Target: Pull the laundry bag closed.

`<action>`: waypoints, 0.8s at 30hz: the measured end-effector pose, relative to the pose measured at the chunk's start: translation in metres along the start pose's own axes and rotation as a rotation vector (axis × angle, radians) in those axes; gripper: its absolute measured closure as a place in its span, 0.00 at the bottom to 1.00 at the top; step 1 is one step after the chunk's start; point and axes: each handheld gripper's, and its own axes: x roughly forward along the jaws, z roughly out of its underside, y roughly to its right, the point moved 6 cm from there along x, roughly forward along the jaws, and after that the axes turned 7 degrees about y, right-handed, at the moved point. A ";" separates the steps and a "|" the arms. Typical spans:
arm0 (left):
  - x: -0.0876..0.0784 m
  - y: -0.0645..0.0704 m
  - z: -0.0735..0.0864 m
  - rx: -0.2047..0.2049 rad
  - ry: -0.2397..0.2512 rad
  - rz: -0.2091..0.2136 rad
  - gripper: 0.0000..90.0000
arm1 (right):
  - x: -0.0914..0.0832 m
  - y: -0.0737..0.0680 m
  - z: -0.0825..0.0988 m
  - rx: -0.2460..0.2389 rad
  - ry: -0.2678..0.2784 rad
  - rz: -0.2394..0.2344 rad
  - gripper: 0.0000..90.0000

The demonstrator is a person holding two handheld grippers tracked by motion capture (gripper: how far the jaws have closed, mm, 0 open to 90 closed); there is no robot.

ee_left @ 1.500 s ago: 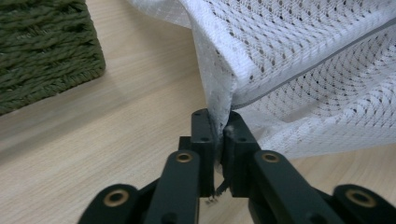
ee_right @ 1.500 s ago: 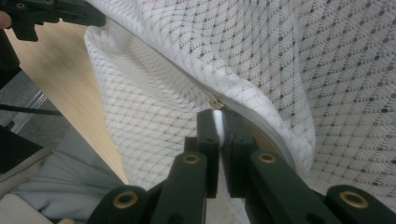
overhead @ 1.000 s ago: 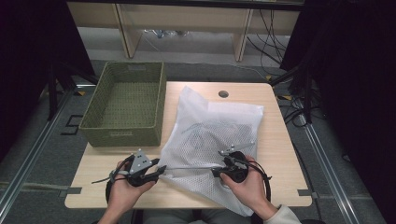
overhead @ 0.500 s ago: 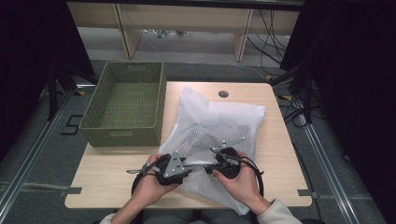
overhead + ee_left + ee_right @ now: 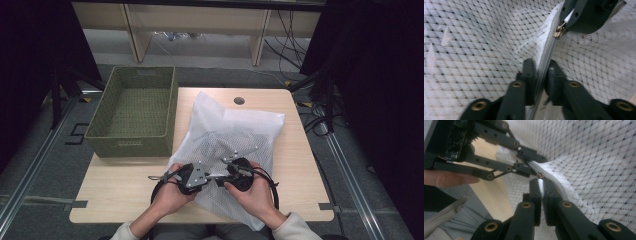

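High view: both hands have slid together since a second ago, meeting over the mesh laundry bag [image 5: 235, 145] on the counter. Left gripper [image 5: 540, 72] clamps the zipper tape [image 5: 549, 53] just ahead; right gripper [image 5: 541, 186] pinches the zipper pull [image 5: 559, 31], so looks ready to unzip.

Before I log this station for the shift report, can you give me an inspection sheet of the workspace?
Surface: wooden table, with a round hole near the far edge.
Job's things: white mesh bag lying flat; green basket beside it, nothing seen inside.
Clutter: nothing seen.
Grippers: left claw shut on the bag's zipper; right claw shut on the zipper pull.
Cables: loops trailing by the hands.
Surroundings: shelf frame and floor wiring behind.
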 end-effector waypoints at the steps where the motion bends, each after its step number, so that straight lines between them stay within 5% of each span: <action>1: 0.000 0.000 0.000 -0.015 0.003 0.001 0.95 | 0.000 0.000 -0.001 -0.009 0.015 0.001 0.98; 3: -0.002 0.002 -0.001 -0.063 -0.004 -0.003 0.96 | -0.002 -0.002 -0.001 0.016 0.007 0.001 0.98; 9: -0.005 0.003 -0.002 -0.101 0.002 -0.007 0.97 | 0.000 -0.001 0.000 0.003 0.016 -0.006 0.98; 16: -0.010 0.002 -0.001 -0.106 -0.009 -0.026 0.97 | -0.004 0.001 0.001 0.034 0.011 0.009 0.98; 19: -0.011 0.003 -0.001 -0.138 0.013 0.020 0.97 | -0.008 0.006 0.002 0.036 0.003 0.011 0.98; 21: -0.012 0.002 -0.001 -0.128 -0.002 -0.014 0.97 | -0.008 0.006 0.002 0.037 0.012 0.016 0.98; 24: -0.011 0.003 -0.001 -0.146 0.015 0.015 0.97 | -0.008 0.005 0.003 0.028 0.000 0.012 0.98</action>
